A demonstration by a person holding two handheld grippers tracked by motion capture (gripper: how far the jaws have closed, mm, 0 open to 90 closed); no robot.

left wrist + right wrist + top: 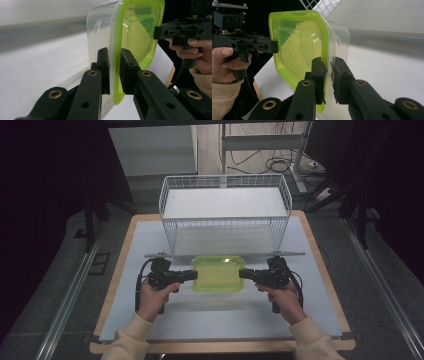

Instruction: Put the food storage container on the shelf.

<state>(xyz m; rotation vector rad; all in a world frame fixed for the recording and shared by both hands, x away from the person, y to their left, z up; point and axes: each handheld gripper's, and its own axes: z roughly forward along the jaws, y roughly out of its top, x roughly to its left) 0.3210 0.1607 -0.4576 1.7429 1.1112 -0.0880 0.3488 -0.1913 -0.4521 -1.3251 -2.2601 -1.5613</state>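
Above white table [150,320], just in front of wire basket [225,215]: green-lidded clear container [218,273] held between two grippers. Left gripper [191,275] clamped on container's rim at 9 o'clock; right gripper [244,274] clamped on rim at 3 o'clock. Left gripper view: jaws pinch lid edge [115,75]. Right gripper view: jaws likewise pinch lid edge [326,75], container [307,47] between them.
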